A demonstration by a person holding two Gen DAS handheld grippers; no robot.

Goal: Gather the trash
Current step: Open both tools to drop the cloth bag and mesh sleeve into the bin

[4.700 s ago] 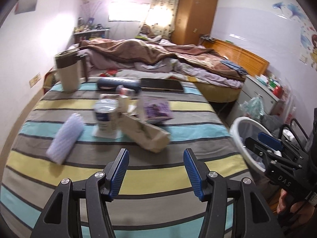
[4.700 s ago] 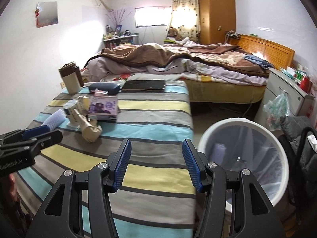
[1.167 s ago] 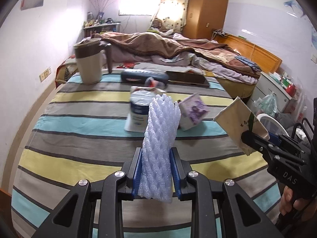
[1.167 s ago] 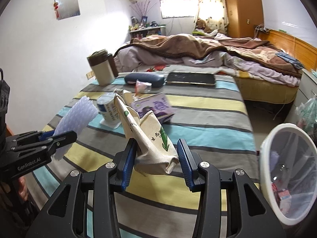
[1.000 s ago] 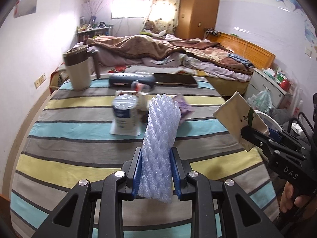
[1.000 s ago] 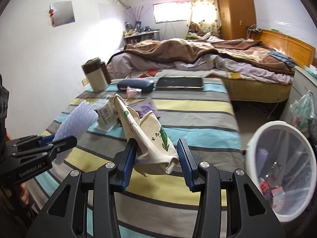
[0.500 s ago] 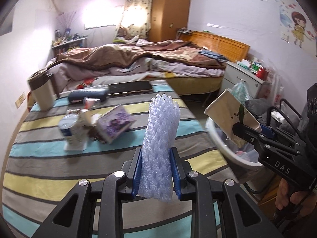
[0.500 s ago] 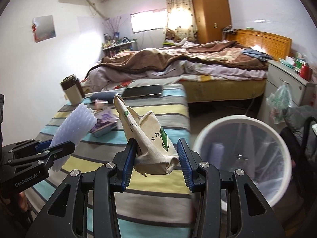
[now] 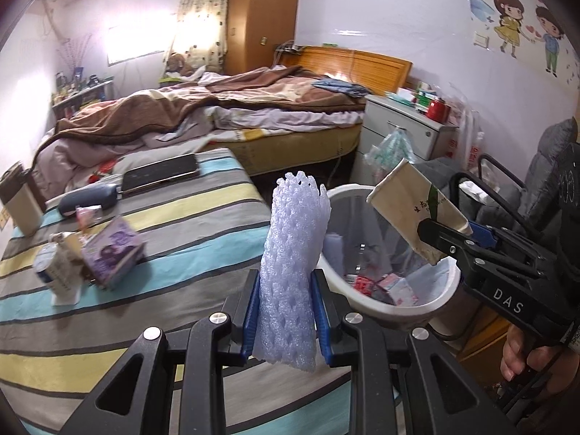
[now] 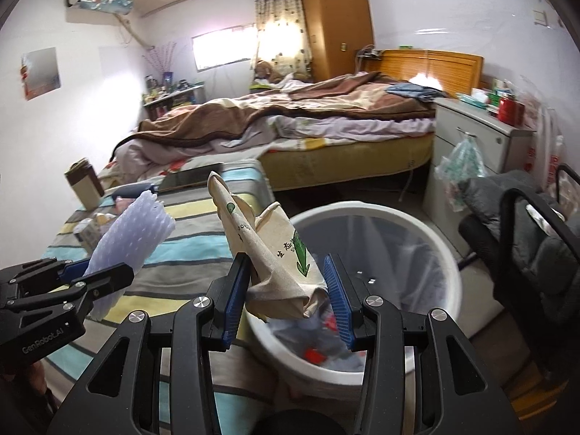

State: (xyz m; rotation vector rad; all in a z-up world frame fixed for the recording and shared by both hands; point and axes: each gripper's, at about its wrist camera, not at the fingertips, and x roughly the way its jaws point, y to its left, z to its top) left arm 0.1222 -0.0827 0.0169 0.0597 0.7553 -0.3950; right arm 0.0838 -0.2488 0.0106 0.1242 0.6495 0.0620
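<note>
My left gripper (image 9: 286, 313) is shut on a pale lilac foam net sleeve (image 9: 295, 261) that stands upright between its blue pads; the same gripper (image 10: 78, 275) and sleeve (image 10: 134, 237) show at the left of the right wrist view. My right gripper (image 10: 288, 295) is shut on a crumpled beige paper carton (image 10: 270, 253) with green print, held over the near rim of the white trash bin (image 10: 446, 250). In the left wrist view that gripper (image 9: 458, 233) holds the carton (image 9: 409, 203) above the bin (image 9: 398, 310), which has a clear liner and several wrappers inside.
The striped bed cover (image 9: 174, 217) still carries a purple packet (image 9: 112, 253), a white cup (image 9: 50, 264), a dark case (image 9: 88, 195), a tablet (image 9: 159, 174) and a jug (image 9: 20, 203). A white nightstand (image 10: 482, 134) and a dark chair (image 10: 536, 250) stand right of the bin.
Both grippers have swung right from over the striped bed to the trash bin, each still gripping its item. The bin now sits directly under the carton.
</note>
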